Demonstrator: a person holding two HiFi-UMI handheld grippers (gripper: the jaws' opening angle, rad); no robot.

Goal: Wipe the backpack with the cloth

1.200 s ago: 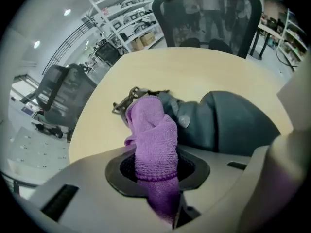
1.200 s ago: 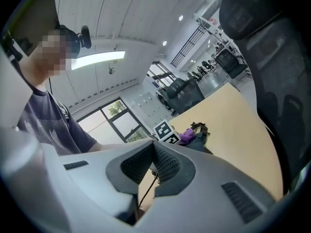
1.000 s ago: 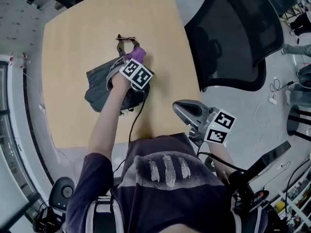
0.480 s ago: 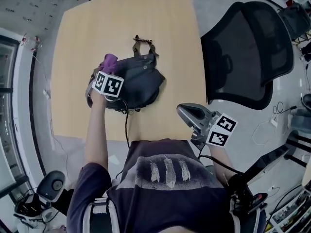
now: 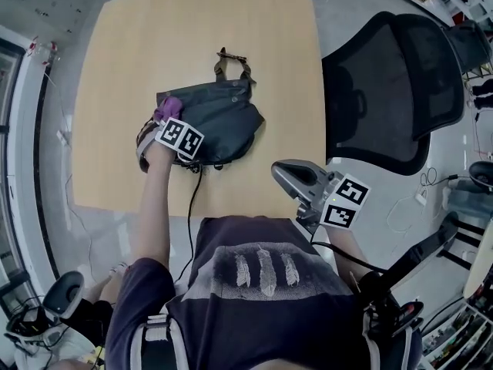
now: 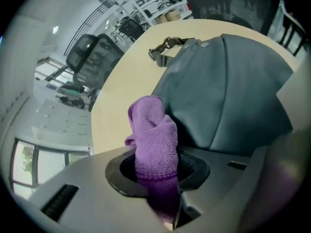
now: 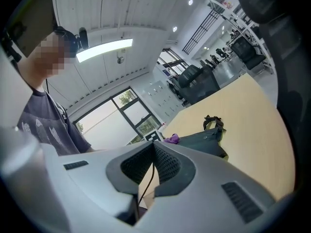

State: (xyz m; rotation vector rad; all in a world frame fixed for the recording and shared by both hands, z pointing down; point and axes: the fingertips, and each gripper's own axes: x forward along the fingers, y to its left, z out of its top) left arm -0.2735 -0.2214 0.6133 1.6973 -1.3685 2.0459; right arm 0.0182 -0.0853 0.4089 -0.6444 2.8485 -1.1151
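Your left gripper is clamped on the purple terry cloth, which stands bunched up out of the closed jaws and presses against the near left edge of the dark grey fabric backpack. The backpack lies flat near the middle of the pale wooden table. Its olive webbing strap with a dark buckle points away from you towards the far edge. In the left gripper view the cloth touches the backpack's smooth grey panel, and two small round studs show near the strap. The only print to be read is the black-and-white square markers on the cube of each gripper, and three pale streaks printed on your dark shirt. Your right gripper hangs off the near right corner of the table, well apart from the backpack. Its jaws are together at the tips, with nothing between them. A black cable runs from the left gripper back over the table's near edge. To your right stands a black mesh-backed office chair on a grey floor. More cables and equipment lie at the room's edges. The right gripper view looks over the table to tall windows, a long ceiling light strip and rows of dark chairs and desks further back. The left gripper view shows black chairs and shelving beyond the table.
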